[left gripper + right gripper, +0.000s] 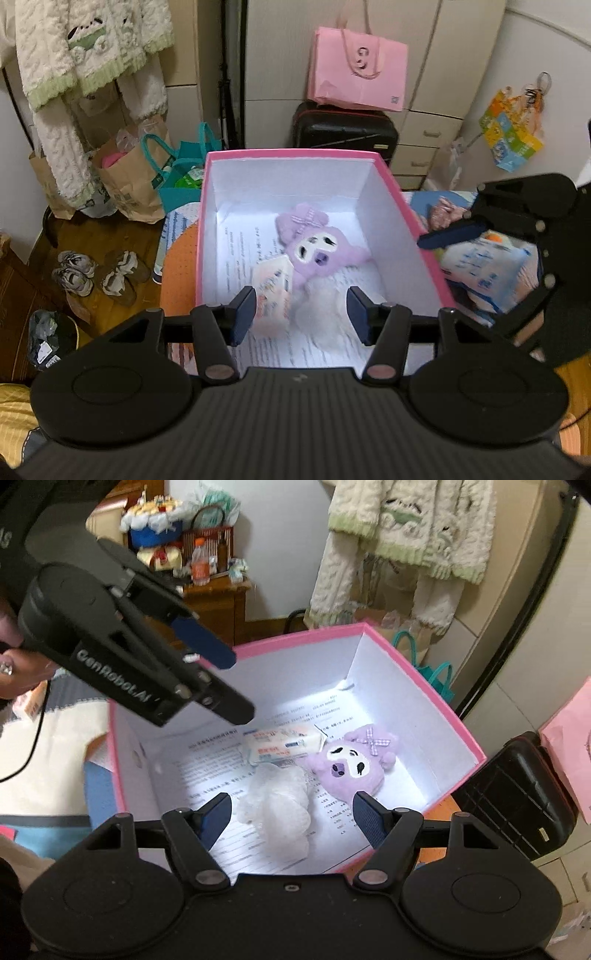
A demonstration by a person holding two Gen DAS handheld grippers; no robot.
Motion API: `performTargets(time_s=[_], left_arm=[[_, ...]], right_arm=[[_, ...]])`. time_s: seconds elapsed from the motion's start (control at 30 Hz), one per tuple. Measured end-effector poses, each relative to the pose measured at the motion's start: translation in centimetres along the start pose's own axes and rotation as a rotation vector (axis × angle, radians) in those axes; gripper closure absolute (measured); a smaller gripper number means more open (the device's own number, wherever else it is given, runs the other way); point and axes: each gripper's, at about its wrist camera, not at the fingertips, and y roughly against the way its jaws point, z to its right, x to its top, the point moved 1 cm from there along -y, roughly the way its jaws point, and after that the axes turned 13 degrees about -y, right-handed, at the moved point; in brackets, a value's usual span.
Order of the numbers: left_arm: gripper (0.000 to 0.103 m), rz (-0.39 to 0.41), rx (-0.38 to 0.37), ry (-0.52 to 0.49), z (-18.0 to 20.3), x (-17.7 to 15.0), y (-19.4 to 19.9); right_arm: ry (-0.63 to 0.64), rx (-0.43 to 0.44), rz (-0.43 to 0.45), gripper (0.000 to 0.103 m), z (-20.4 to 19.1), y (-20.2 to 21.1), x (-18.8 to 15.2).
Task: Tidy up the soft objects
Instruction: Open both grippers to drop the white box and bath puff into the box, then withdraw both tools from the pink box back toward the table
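Observation:
A pink box [295, 153] with white walls and printed paper on its floor holds three soft things. A purple plush [317, 251] lies mid-box, a tissue pack [273, 295] beside it, and a white fluffy puff [321, 310] nearest me. My left gripper [301, 314] hangs open above the box's near end, nothing between its pads. In the right wrist view, the right gripper [291, 808] is open above the puff [277, 812], clear of it, with the plush [354, 764] and tissue pack [284, 746] beyond. The left gripper [229, 683] reaches in from the upper left over the box rim [295, 637].
A blue-printed plastic pack [484, 273] lies just right of the box. Behind it stand a black suitcase [343, 129] with a pink paper bag [358, 74] on top. Paper bags [125, 173], shoes [96, 273] and a hanging knit garment [74, 55] are at the left.

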Motion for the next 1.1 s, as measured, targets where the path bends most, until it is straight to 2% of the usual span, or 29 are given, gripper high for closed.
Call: performTargets(time_s=[0.2,0.57,0.87,1.1], left_arm=[[0.047,0.02,-0.056,-0.031,1.7,-1.3,3.6],[0.039,0.073,-0.078,-0.086,5.1,-3.8,9.0],[0.033,0.062,-0.095,-0.122,8.1,-5.4,10.6],[0.03,0.038,-0.127,-0.188,11.4,-6.4,10.4]], right_arm=[[-0.017,-0.005,0.06,0.026,-1.3,3.4,-1.1],[-0.022,-0.045,0.126,0.026,-4.2,8.5,-3.7],[-0.05,-0.053,0.168,0.026,-4.6,12.4,-7.9],[-0.08,-0.087,0.182,0.026,-3.9,14.6,-11.6]])
